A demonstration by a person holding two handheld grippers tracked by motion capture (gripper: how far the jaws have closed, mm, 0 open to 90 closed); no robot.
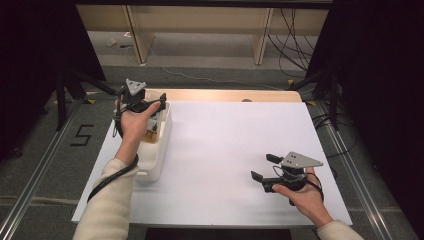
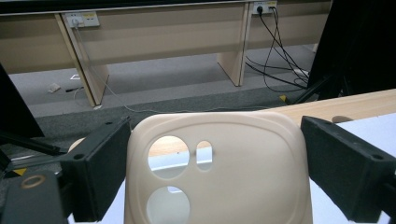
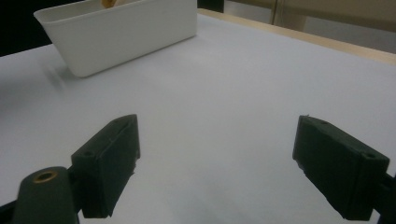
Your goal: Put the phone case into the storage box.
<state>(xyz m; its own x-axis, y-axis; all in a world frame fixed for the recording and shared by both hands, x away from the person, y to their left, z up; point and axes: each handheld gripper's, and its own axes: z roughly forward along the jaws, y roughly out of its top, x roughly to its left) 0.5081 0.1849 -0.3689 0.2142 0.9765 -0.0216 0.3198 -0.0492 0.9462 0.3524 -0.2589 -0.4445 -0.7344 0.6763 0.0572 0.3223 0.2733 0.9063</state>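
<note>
A cream phone case [image 2: 247,182] with camera cut-outs stands upright between the jaws of my left gripper [image 2: 217,123], and both jaws press against its sides. In the high view my left gripper [image 1: 152,111] hovers over the far end of a white bin [image 1: 161,150] at the table's left. My right gripper [image 1: 262,166] stands open low over the white table top [image 1: 225,140] near the front right, with nothing between its jaws. In the right gripper view, my right gripper [image 3: 217,123] faces the bin [image 3: 126,32] across bare table.
Inside the bin lie a few small items, among them something orange-brown [image 1: 149,135]. A wooden strip [image 1: 225,95] runs along the table's far edge. Beyond it are grey floor, wooden bench legs [image 2: 233,65] and loose cables [image 2: 275,51].
</note>
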